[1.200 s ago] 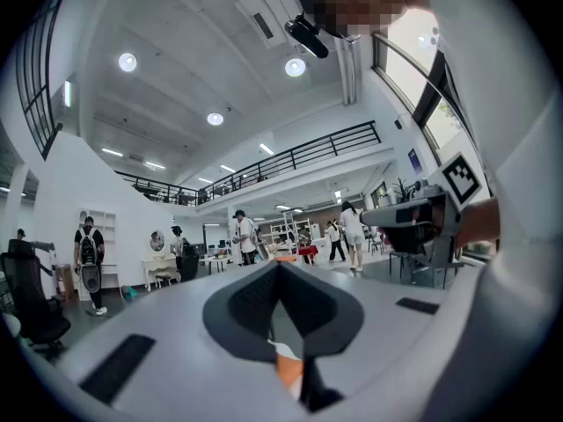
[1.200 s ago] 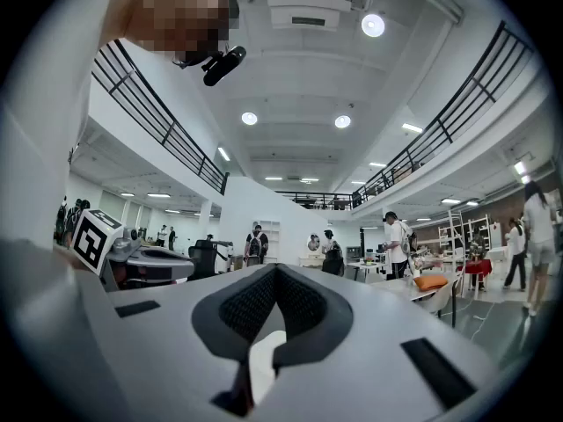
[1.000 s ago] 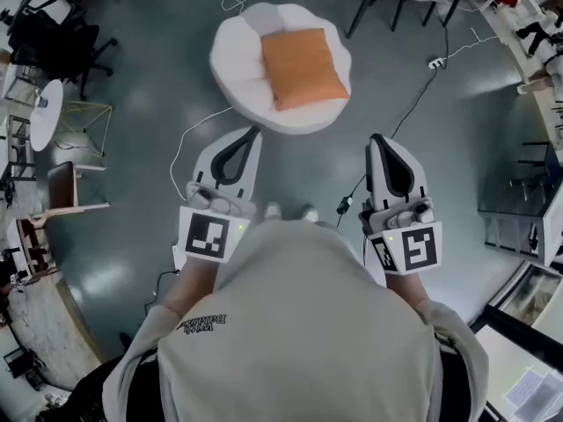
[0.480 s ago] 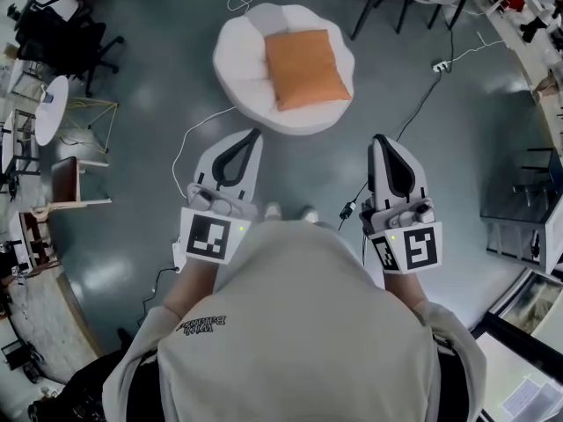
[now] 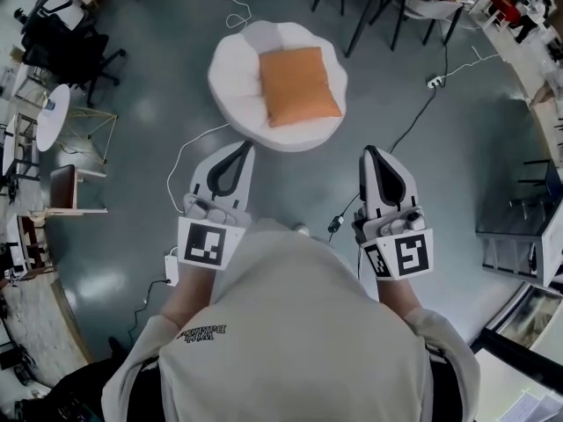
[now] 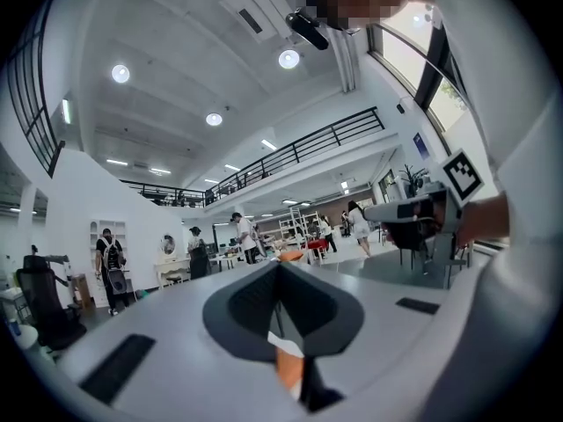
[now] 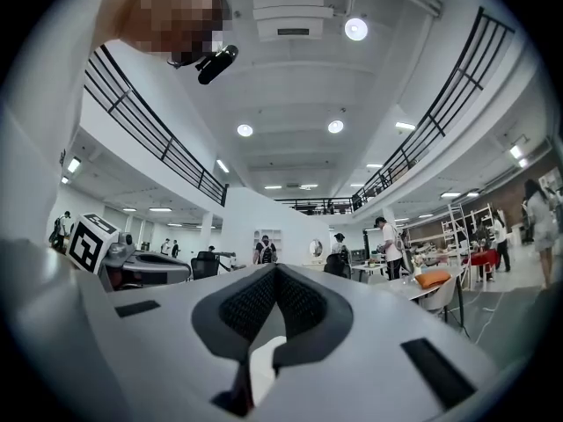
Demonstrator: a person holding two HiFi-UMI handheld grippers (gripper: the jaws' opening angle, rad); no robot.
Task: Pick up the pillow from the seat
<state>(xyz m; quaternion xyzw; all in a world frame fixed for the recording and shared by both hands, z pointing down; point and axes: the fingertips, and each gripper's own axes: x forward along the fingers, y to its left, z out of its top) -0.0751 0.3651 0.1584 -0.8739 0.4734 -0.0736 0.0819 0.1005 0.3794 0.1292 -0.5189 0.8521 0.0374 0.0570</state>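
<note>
An orange pillow (image 5: 297, 86) lies on a round white seat (image 5: 236, 86) on the grey floor, ahead of me in the head view. My left gripper (image 5: 244, 144) is held at waist height, short of the seat's near edge, its jaws shut and empty. My right gripper (image 5: 369, 150) is level with it, to the right of the seat, also shut with nothing held. In the left gripper view a sliver of the orange pillow (image 6: 288, 369) shows through the gap behind the shut jaws. The right gripper view looks out level across the hall, with white seat (image 7: 262, 363) in the gap.
White and black cables (image 5: 189, 143) trail over the floor near the seat, with a power strip (image 5: 434, 82) at the right. Black chair and table legs (image 5: 369, 11) stand behind the seat. A small round table (image 5: 48, 112) and office chairs (image 5: 66, 47) are at the left. Another orange cushion (image 7: 433, 279) sits on a distant chair.
I have stepped slightly forward: the seat and pillow sit a little closer to the grippers. Both grippers stay shut and level.
</note>
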